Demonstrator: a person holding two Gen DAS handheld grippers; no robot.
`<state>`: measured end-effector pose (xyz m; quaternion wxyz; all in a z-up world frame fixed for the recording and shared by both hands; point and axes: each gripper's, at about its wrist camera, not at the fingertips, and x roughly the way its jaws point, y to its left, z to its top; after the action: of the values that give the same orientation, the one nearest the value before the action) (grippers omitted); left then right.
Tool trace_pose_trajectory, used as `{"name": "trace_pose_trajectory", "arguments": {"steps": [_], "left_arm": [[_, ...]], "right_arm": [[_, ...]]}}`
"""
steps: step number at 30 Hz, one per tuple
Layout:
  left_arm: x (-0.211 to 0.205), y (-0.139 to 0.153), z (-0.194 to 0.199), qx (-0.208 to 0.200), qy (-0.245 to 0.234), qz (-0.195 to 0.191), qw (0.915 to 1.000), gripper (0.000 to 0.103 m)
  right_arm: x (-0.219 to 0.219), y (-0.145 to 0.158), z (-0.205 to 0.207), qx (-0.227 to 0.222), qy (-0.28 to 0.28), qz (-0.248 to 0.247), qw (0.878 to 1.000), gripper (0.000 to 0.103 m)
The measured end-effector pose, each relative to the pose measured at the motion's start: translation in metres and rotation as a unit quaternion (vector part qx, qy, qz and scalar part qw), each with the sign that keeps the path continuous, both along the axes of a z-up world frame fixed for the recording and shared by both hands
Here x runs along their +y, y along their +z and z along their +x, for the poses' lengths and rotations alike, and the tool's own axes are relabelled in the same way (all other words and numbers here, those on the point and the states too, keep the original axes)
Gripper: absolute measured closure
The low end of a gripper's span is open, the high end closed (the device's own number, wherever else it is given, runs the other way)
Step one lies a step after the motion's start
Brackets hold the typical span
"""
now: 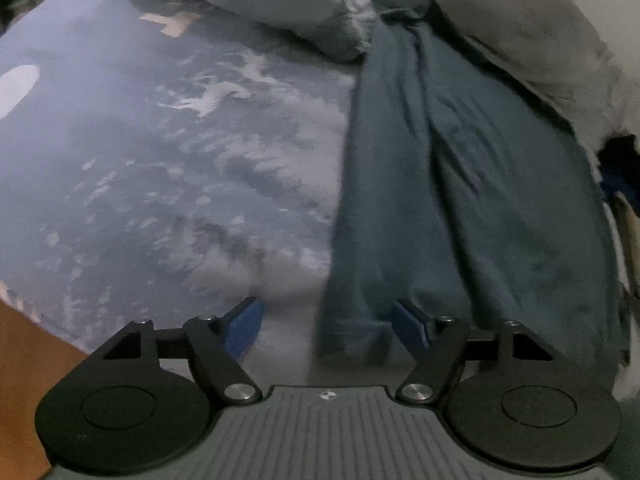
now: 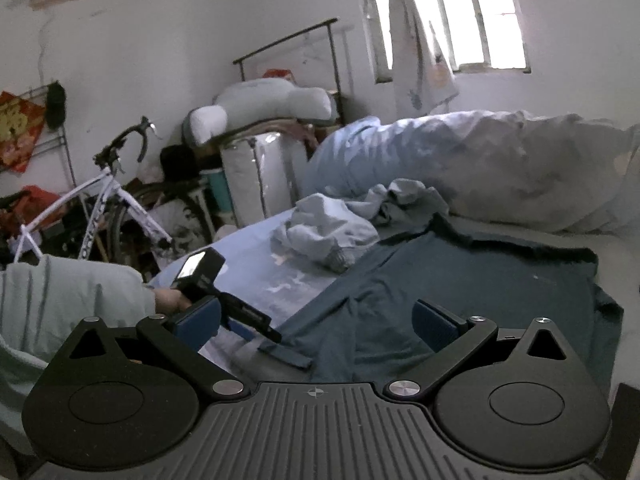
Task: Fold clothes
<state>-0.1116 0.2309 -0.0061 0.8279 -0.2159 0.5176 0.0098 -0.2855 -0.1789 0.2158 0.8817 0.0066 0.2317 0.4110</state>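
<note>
Between and just ahead of the left gripper's [image 1: 326,326] spread fingers [image 1: 244,326] lies the near corner of a dark teal garment [image 1: 460,200], spread lengthwise on the bed [image 1: 160,160], its long left edge running away from the fingertips and a raised crease down its middle. The right gripper [image 2: 318,330] hangs above the same cloth from the other side, its fingers [image 2: 434,326] also spread wide and gripping nothing; past its left finger the other tool shows in a person's hand [image 2: 170,300], low at the garment's edge. Beyond the fingers, at the far end of the teal cloth, sits a crumpled pale blue garment [image 2: 324,236], touching or nearly touching it, with a heaped duvet [image 2: 500,164] behind. The teal piece reads as partly laid out, which fits either smoothing before a fold or a fold under way; the pictures do not settle which. To take hold well here, I judge the left fingers should straddle only the hem's edge, so that one finger slides under the fabric without catching the bedsheet, and close on a single layer. The right fingers would do best taking a matching point on the opposite edge, so the cloth lifts level and the centre crease does not drag into the fold. The soft bed gives little backing, so a shallow, sliding approach seems safer than pressing down.
</note>
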Motion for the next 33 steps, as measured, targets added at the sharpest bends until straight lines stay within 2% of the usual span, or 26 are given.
{"name": "trace_pose_trajectory", "arguments": {"steps": [6,8,12,14,15,16,18,24,29,33], "left_arm": [[-0.012,-0.016,0.004,-0.006,-0.03,-0.017,0.9994,0.028],[-0.007,-0.021,0.003,-0.01,-0.027,-0.029,0.9992,0.029],[0.009,-0.029,-0.001,-0.013,0.018,-0.062,0.9978,0.049],[0.022,-0.03,-0.012,-0.013,0.045,-0.085,0.9953,0.065],[0.03,-0.034,-0.015,-0.011,0.06,-0.098,0.9933,0.082],[0.036,-0.038,-0.018,-0.012,0.073,-0.112,0.991,0.092],[0.044,-0.041,-0.025,-0.021,0.079,-0.137,0.9872,0.096],[0.041,-0.019,-0.038,-0.068,0.069,-0.129,0.9869,0.097],[0.065,0.024,-0.048,-0.143,0.111,-0.131,0.9748,0.097],[0.092,0.062,-0.055,-0.202,0.145,-0.129,0.9599,0.097]], "right_arm": [[0.01,-0.02,0.009,0.024,-0.007,0.001,1.0,0.001],[0.015,-0.026,0.012,0.03,-0.005,-0.001,1.0,0.001],[0.022,-0.036,0.016,0.04,-0.006,-0.003,0.999,0.001],[0.025,-0.042,0.02,0.048,-0.015,-0.007,0.999,0.001],[0.026,-0.045,0.021,0.052,-0.019,-0.009,0.998,0.001],[0.028,-0.048,0.022,0.055,-0.021,-0.01,0.998,0.001],[0.031,-0.053,0.023,0.06,-0.02,-0.011,0.998,0.001],[0.04,-0.06,0.025,0.062,-0.018,-0.026,0.998,0.001],[0.046,-0.066,0.028,0.064,-0.019,-0.037,0.997,0.001],[0.054,-0.074,0.032,0.07,-0.016,-0.047,0.996,0.001]]}}
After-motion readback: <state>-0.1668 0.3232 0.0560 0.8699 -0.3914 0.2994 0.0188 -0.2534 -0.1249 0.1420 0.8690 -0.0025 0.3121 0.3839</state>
